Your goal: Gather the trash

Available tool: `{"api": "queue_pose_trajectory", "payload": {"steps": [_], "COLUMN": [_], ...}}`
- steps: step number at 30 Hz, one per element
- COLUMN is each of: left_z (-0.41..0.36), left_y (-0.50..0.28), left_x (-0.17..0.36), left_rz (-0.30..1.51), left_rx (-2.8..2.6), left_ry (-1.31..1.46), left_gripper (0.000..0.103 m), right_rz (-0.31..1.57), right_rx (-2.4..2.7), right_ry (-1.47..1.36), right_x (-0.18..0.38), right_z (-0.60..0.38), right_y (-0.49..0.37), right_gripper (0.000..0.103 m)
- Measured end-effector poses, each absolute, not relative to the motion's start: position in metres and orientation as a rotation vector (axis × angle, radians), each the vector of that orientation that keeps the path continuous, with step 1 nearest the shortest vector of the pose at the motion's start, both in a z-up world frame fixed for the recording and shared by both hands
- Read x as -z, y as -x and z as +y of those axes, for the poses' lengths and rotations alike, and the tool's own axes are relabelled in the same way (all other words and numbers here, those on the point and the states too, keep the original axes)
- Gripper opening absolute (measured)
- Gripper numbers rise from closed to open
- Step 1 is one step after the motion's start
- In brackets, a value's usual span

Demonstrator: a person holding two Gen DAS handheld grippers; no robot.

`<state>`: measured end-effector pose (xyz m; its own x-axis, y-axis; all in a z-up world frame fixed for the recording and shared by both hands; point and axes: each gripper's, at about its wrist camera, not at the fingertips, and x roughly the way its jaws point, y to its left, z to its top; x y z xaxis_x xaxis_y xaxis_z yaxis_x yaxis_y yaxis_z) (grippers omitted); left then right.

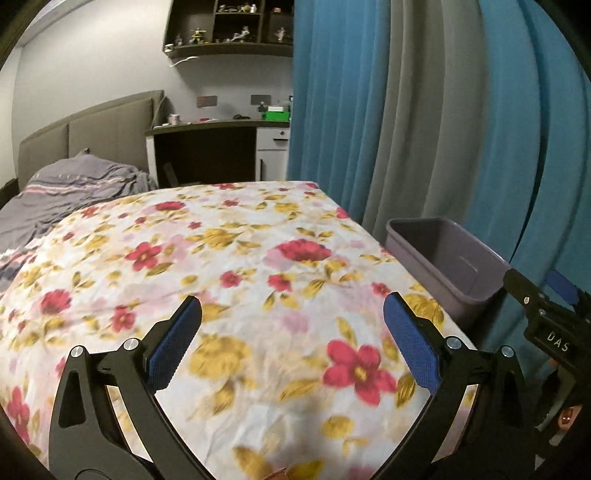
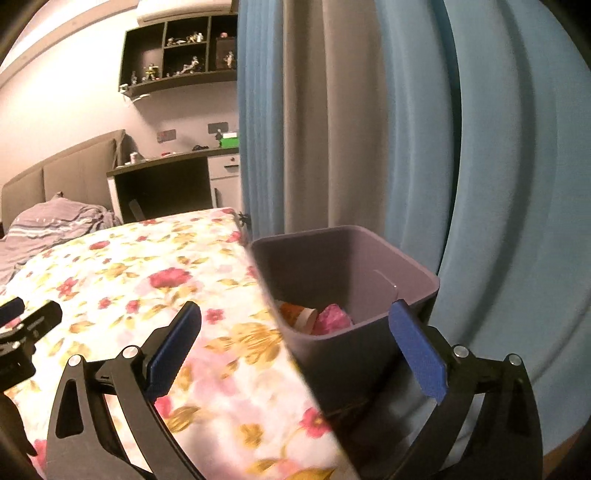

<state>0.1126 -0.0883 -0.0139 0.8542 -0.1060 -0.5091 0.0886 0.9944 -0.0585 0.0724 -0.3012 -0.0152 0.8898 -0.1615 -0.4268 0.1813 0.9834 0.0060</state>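
Note:
A purple plastic bin (image 2: pixel 332 354) stands beside the right edge of the floral bedspread (image 2: pixel 166 280). Inside it lie an orange and white cup (image 2: pixel 297 314) and a crumpled pink piece (image 2: pixel 332 318). My right gripper (image 2: pixel 295 328) is open and empty, hovering over the bed edge and the bin's near rim. My left gripper (image 1: pixel 291 314) is open and empty above the floral bedspread (image 1: pixel 221 258). The bin (image 1: pixel 443 258) shows at the right in the left wrist view, with the right gripper (image 1: pixel 543 310) beside it. The left gripper's tip (image 2: pixel 29 321) shows at the left edge.
Blue and grey curtains (image 1: pixel 406 110) hang behind the bin. A grey striped blanket (image 1: pixel 66 188) lies at the head of the bed by the padded headboard (image 1: pixel 92 136). A dark desk (image 1: pixel 207 147) and wall shelves (image 1: pixel 229 26) stand at the back.

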Motion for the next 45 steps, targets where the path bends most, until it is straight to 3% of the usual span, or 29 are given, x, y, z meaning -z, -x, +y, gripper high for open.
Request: {"api": "queue_pose_trajectory", "payload": {"steps": [17,45], "left_z": [-0.047,-0.038], "left_y": [-0.041,-0.033], "left_x": [0.003,-0.002], "left_rz": [0.473,0.458], "left_rx": [0.047,0.039], "left_ry": [0.054,0.073], "left_gripper": [0.097,0.097], "right_rz": [0.333,0.320], "right_rx": [0.127,0.118], "right_ry": [0.008,0.007], "right_x": [-0.011,-0.013], "right_z": [-0.240,-0.229], "right_y": [-0.012,-0.005], "right_gripper": [0.097,0.097]}}
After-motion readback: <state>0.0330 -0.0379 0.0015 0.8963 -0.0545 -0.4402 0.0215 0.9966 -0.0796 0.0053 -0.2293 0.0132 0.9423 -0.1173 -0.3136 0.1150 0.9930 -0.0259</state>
